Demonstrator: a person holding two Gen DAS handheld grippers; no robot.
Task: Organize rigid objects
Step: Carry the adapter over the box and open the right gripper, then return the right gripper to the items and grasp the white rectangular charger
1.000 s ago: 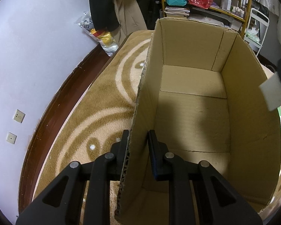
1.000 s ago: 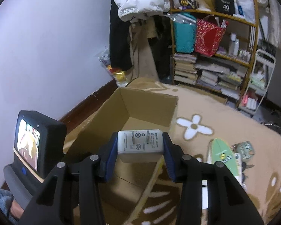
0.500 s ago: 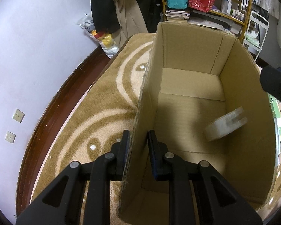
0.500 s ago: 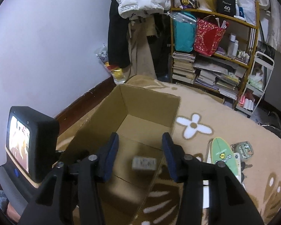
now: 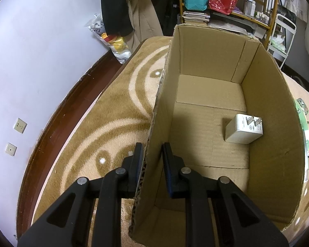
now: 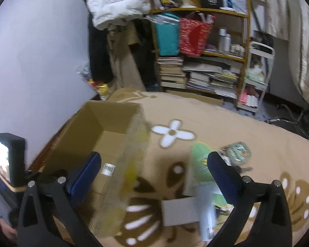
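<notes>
Left gripper [image 5: 151, 158] clamps box [image 5: 274, 111] wall at 6 o'clock; charger [image 5: 243, 129] lies on box floor at 3 o'clock, against right wall; right gripper [image 6: 154, 170] gapes wide, empty, over rug [image 6: 226, 121]; blurred clutter [image 6: 204, 164] at 4 o'clock; shelf [image 6: 199, 47] at 12.

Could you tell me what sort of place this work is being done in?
Most likely a lived-in bedroom or living room at home: a patterned carpet on the floor, a shelf crowded with books and bags, and coats hanging by the wall.
</notes>
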